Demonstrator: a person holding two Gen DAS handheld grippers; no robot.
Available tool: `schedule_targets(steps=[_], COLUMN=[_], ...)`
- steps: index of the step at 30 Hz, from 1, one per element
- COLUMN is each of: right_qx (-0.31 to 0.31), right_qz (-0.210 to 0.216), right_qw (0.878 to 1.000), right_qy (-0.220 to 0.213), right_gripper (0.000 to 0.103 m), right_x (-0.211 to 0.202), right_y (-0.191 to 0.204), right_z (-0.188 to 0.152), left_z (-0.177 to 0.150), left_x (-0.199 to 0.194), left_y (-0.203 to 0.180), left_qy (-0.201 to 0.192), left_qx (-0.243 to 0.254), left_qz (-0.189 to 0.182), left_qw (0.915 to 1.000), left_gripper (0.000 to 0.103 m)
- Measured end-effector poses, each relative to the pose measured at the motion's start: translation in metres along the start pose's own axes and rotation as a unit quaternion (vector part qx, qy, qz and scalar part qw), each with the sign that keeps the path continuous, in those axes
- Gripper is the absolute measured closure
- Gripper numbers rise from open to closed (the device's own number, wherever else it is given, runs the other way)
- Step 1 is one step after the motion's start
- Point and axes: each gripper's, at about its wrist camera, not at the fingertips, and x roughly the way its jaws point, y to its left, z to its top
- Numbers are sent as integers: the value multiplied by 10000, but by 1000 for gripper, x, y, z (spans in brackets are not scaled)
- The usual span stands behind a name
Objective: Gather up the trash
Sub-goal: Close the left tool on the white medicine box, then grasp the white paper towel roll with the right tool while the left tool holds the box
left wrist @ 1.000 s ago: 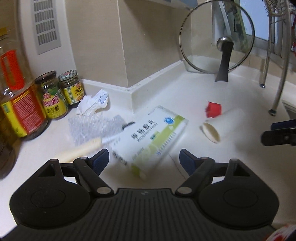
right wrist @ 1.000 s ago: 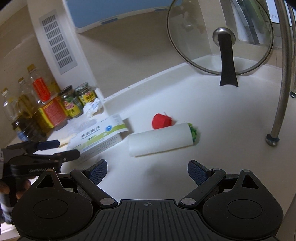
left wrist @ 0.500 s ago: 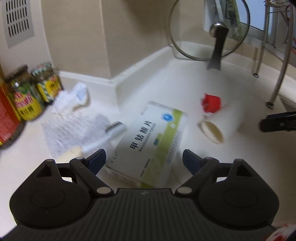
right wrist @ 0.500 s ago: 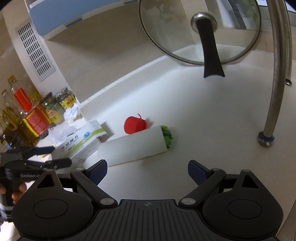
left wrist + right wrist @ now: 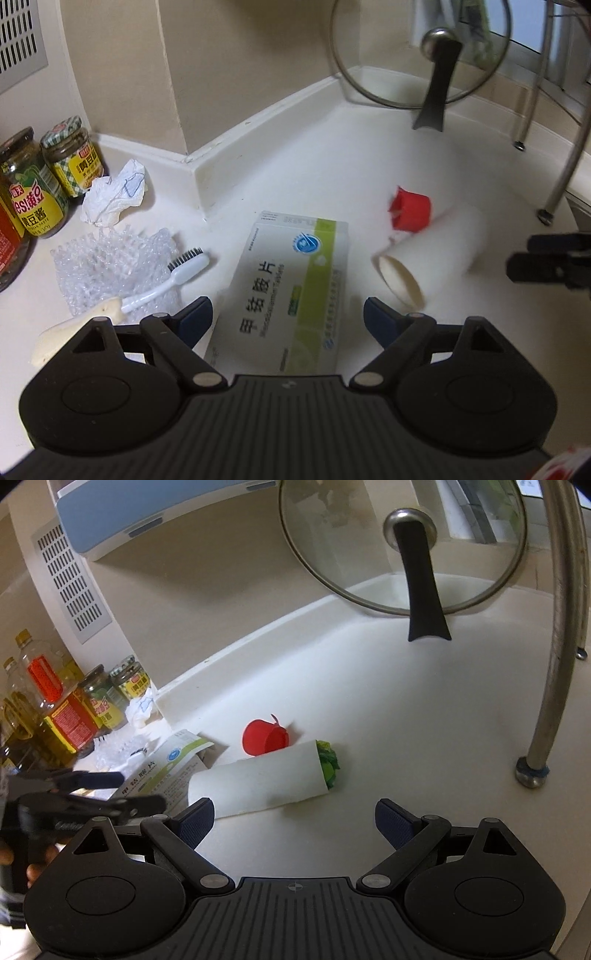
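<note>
A white and green medicine box (image 5: 291,284) lies flat on the white counter, its near end between the open fingers of my left gripper (image 5: 286,321). The box also shows in the right wrist view (image 5: 162,771). A white paper roll (image 5: 436,251) with green scraps in its far end (image 5: 328,764) lies to the right of the box, a red cap (image 5: 410,212) behind it. My right gripper (image 5: 293,821) is open and empty, just in front of the roll (image 5: 258,782). Crumpled white paper (image 5: 114,194), bubble wrap (image 5: 110,266) and a white toothbrush (image 5: 166,284) lie at the left.
Jars (image 5: 48,181) and oil bottles (image 5: 44,709) stand at the far left against the wall. A glass pot lid (image 5: 402,542) leans on the back wall. Metal rack legs (image 5: 554,646) stand at the right. The wall corner (image 5: 195,173) juts out behind the box.
My left gripper has moved forward, so the box end now sits between its fingers. The right gripper has drawn closer to the paper roll.
</note>
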Motion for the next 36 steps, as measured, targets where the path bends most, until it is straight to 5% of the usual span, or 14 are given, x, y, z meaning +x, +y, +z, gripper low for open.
schedule_targets(steps=[3,13,26,36], right_qx=[-111,-619,-1806,-1449], right_qz=[50,52,-1052,-1384], right_qw=[9999,9981,9779,9797], right_qy=[-47,-9,-39,-78], right_gripper=[9,9,8,8], right_x=[1,18,51,44], right_y=[4,24,83,39], right_z=[1,1,-16,-10], left_z=[2,-5,-14,-18], left_x=[8,-13,-37,-41], left_y=[0,-1,11,3], left_qy=[82,-220,-341,-380], left_qx=[-51,-294,-779,-853], left_qz=[16,247,523,406], left_qw=[10000,9990,9950,9948], left_gripper=[27,30,30,30])
